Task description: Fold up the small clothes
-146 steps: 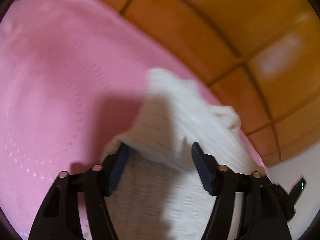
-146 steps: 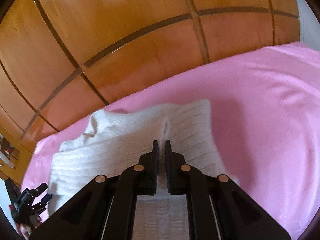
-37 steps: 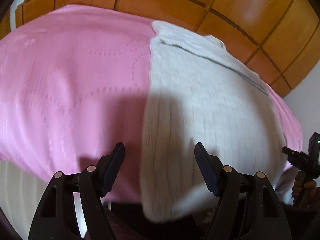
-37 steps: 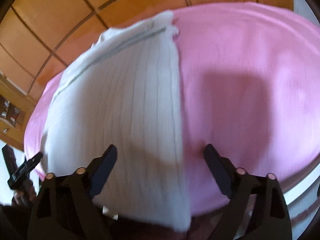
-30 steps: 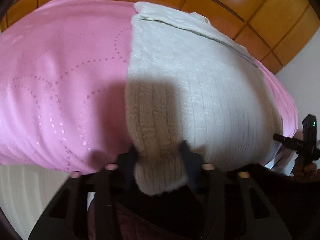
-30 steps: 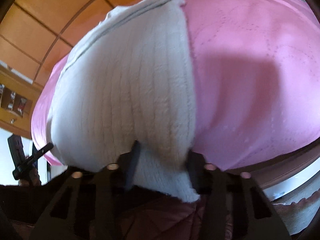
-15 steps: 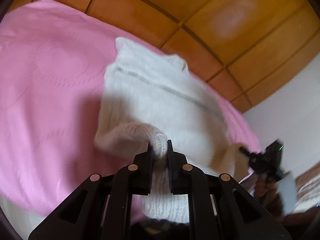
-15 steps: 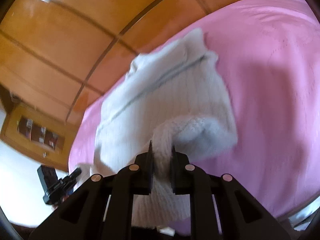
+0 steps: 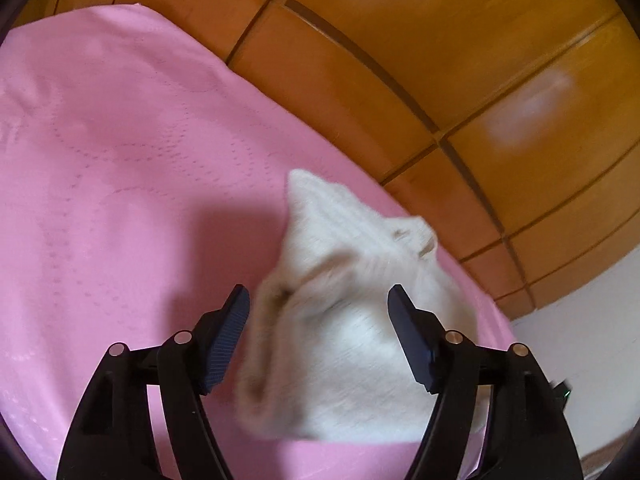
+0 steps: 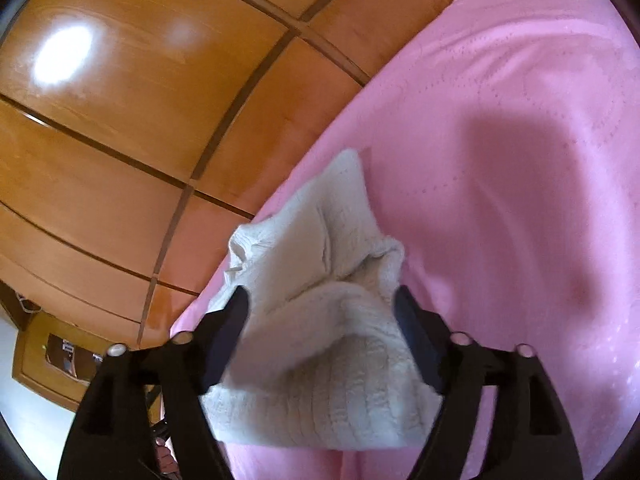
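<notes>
A small cream knitted garment [image 9: 352, 320] lies folded over on the pink bedcover [image 9: 120, 168], its near part doubled onto the far part. My left gripper [image 9: 318, 328] hangs over the garment's left side, its jaws opening, with the knit below and between the blue pads [image 9: 228, 336] but not pressed by them. In the right wrist view the same cream knitted garment [image 10: 320, 320] lies bunched under my right gripper [image 10: 320, 328], whose jaws are also opening and stand apart from the fabric.
A wooden panelled headboard or wardrobe [image 9: 440, 60] rises right behind the bed. The pink bedcover [image 10: 520, 160] spreads wide to the right of the garment. A wooden shelf unit [image 10: 60, 356] shows at the lower left in the right wrist view.
Both grippers pinched the garment's near hem, carried it forward over the far part, then let go; the jaws went from shut on the knit to wide apart.
</notes>
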The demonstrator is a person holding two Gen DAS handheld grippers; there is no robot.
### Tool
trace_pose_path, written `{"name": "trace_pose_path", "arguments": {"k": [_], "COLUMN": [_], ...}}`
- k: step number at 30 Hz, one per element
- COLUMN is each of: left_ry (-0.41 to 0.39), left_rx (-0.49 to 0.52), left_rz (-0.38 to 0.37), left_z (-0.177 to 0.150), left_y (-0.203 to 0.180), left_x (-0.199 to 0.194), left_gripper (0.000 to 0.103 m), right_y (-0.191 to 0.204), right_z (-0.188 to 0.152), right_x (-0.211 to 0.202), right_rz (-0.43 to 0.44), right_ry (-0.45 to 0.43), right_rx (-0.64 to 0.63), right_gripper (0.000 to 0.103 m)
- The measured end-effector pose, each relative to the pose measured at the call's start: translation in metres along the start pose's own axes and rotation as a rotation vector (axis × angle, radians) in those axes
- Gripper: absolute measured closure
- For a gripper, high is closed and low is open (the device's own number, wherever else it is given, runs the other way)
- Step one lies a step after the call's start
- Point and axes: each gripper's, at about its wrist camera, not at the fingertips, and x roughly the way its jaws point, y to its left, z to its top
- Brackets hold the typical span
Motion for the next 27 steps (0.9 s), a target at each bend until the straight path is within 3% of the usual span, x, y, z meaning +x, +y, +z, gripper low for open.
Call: {"name": "trace_pose_path", "arguments": {"k": [8,13,15,16,17,19,27], "left_ry": [0.124,0.106,0.102,0.111,0.125,0.155,0.149], "left_rx": [0.152,0.163,0.18,0.202,0.225,0.267,0.249], "left_rz": [-0.004,-0.026,-0.041,-0.035,-0.021,0.0,-0.043], "left_z": [-0.072,-0.082,-0.079,-0.08,-0.081,-0.081,-0.098], "left_y": [0.03,0.017,0.005,-0.003,-0.007,-0.015,-0.004], "left_x": [-0.011,-0.003,0.002,0.004,0.007,0.01,-0.016], "left_gripper": [0.029,0.029,0.035,0.047,0.065,0.084,0.093], "right_y": [-0.008,0.0,0.009,0.014,0.015,0.017,0.024], "right_z": [-0.054,-0.072,-0.074,-0.074,-0.076,-0.077,-0.077], "right_x": [-0.025,-0.003,0.01,0.02,0.023,0.026,-0.009], "right_rz": [-0.135,-0.206,-0.221,-0.231,-0.246,-0.258,-0.117], "right_ry": [0.096,0.114,0.111,0.133,0.14,0.149,0.164], "right_rx": [-0.253,-0.351,-0.414,-0.434,-0.451,-0.471,-0.373], "right_gripper": [0.013,0.012,0.026,0.039,0.044,0.073,0.084]}}
